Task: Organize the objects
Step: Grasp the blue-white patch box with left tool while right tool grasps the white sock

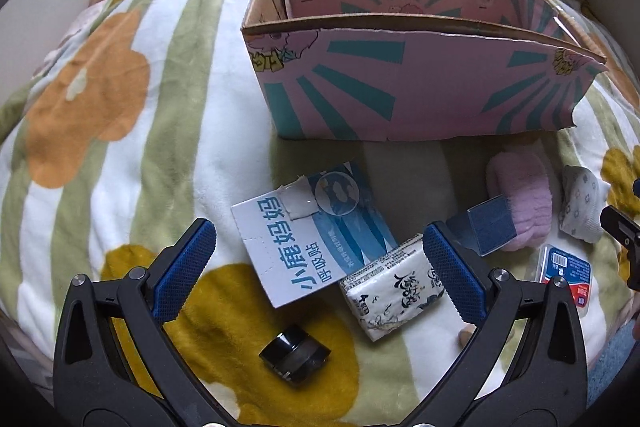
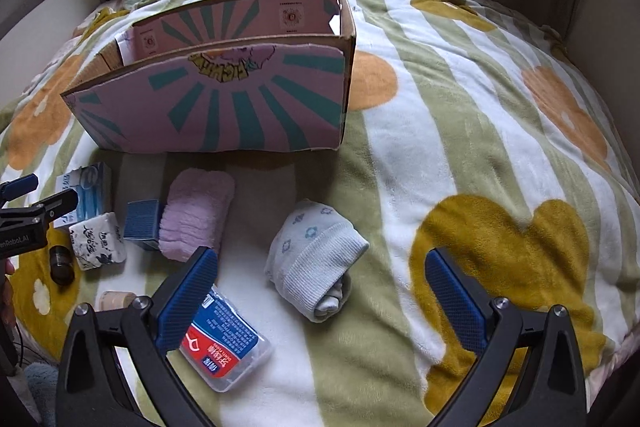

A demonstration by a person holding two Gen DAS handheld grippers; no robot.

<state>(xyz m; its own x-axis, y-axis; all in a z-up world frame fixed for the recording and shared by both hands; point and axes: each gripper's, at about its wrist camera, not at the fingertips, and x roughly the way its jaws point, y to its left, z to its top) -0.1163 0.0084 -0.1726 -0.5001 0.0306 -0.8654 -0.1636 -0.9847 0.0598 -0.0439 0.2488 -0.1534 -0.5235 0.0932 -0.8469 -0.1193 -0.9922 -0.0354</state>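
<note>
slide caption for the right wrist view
Open right tongs hover over a rolled sock near the cardboard box.

Left gripper (image 1: 319, 269), right gripper (image 2: 321, 297) — black frames, blue textured pads, silver screws

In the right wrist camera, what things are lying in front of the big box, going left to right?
Blue-and-white paper box → white printed tissue pack → dark blue flat card → fluffy pink rolled towel → pale rolled-up sock with blue flowers.
</note>
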